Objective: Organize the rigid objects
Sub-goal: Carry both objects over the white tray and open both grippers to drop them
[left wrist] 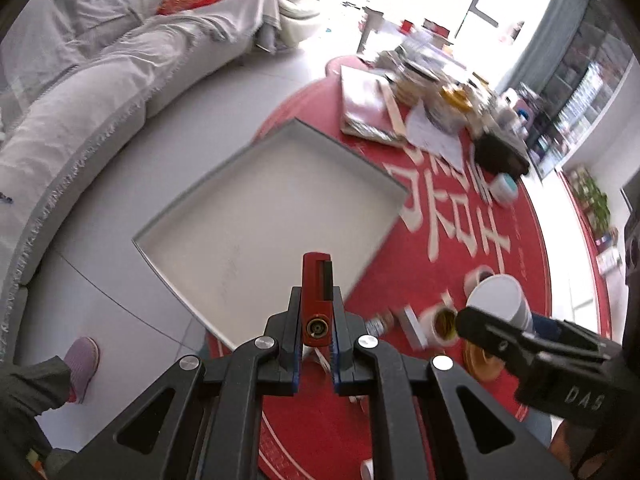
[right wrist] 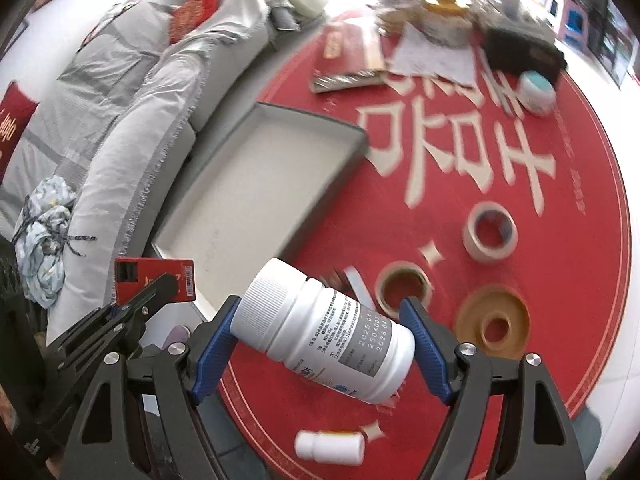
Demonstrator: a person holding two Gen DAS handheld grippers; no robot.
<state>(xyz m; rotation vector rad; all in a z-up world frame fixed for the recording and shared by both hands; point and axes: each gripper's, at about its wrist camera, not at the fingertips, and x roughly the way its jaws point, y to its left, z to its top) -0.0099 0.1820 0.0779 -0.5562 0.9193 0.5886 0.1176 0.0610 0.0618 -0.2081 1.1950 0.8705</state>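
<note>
The left gripper (left wrist: 316, 320) has its jaws clamped on a small red rectangular lighter-like case (left wrist: 317, 292), which stands up between the fingers with a round socket at its near end. In the right wrist view that same red case (right wrist: 154, 280) shows at 9 o'clock, a barcode label on its side, held over the near corner of the shallow grey rectangular cardboard tray (right wrist: 360, 136).

The right gripper (right wrist: 320, 334) has its jaws closed on a large white plastic pill bottle (right wrist: 324, 332), gripping it sideways so that the ribbed cap points toward 10 o'clock and the printed label faces up. The blue pads press on the bottle at both ends. The bottle hangs above the round red worktop (right wrist: 560, 240), which bears large cream characters.

On the worktop, at 3 o'clock from the bottle, lie two rolls of beige tape (right wrist: 490, 236) and a tan plastic spool (right wrist: 494, 322). A small white bottle with an orange band (right wrist: 330, 446) lies on its side at 6 o'clock. The tray sits at the worktop's edge at 11 o'clock, partly overhanging toward the grey-covered sofa (right wrist: 140, 112). At 12 o'clock the far side of the worktop carries a blurred heap of papers and boxes (right wrist: 432, 40).

In the left wrist view a purple slipper (left wrist: 82, 364) stands on the pale tiled floor at 8 o'clock.
</note>
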